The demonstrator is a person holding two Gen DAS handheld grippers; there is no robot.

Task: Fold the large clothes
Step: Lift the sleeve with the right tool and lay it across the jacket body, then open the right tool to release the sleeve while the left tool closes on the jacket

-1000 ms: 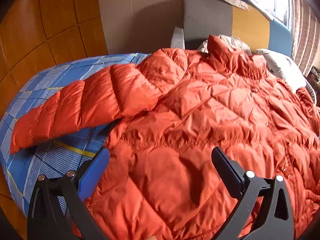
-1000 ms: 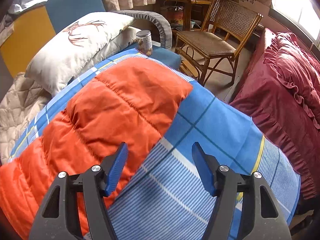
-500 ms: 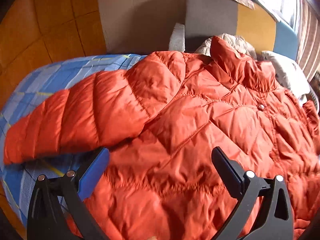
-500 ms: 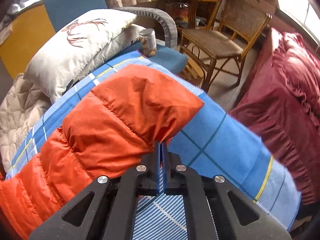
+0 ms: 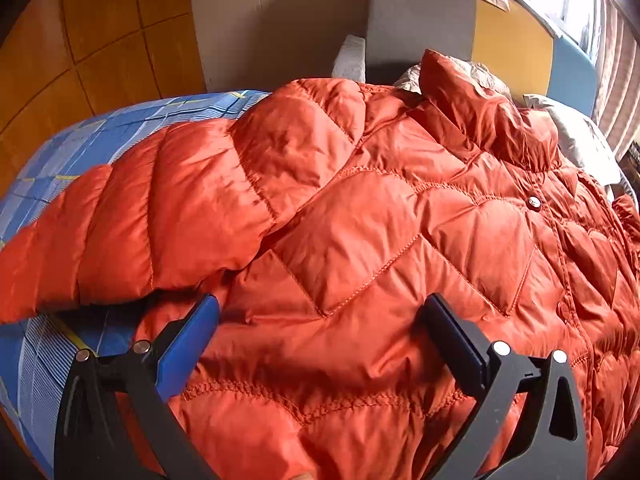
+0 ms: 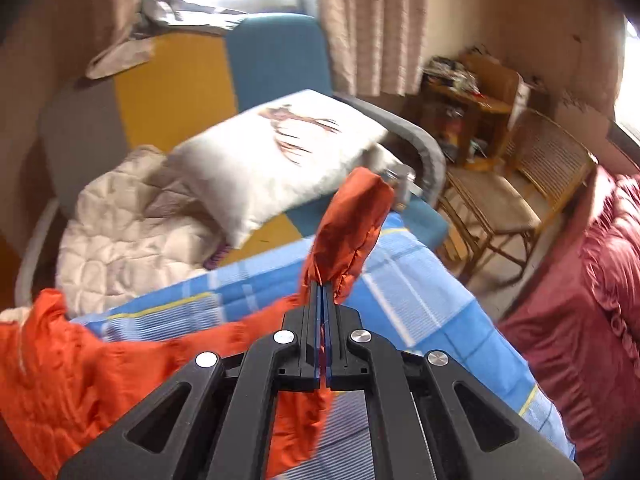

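An orange quilted down jacket [image 5: 380,240] lies front up on a blue plaid bed sheet [image 5: 100,140], its collar toward the headboard. One sleeve [image 5: 140,232] stretches out to the left. My left gripper [image 5: 320,316] is open and hovers low over the jacket's body, beside that sleeve's underarm. My right gripper [image 6: 322,292] is shut on the other sleeve's cuff [image 6: 348,228] and holds it lifted above the sheet [image 6: 420,292]; the rest of the jacket [image 6: 80,364] sags at the lower left.
A white pillow [image 6: 280,160] and a beige quilt [image 6: 132,224] lie at the head of the bed by a yellow, blue and grey headboard [image 6: 180,92]. A wicker chair [image 6: 520,192] and a red bedspread [image 6: 580,300] stand to the right.
My right gripper shut on the sleeve cuff and lifted it off the sheet. My left gripper stayed open and moved forward over the jacket.
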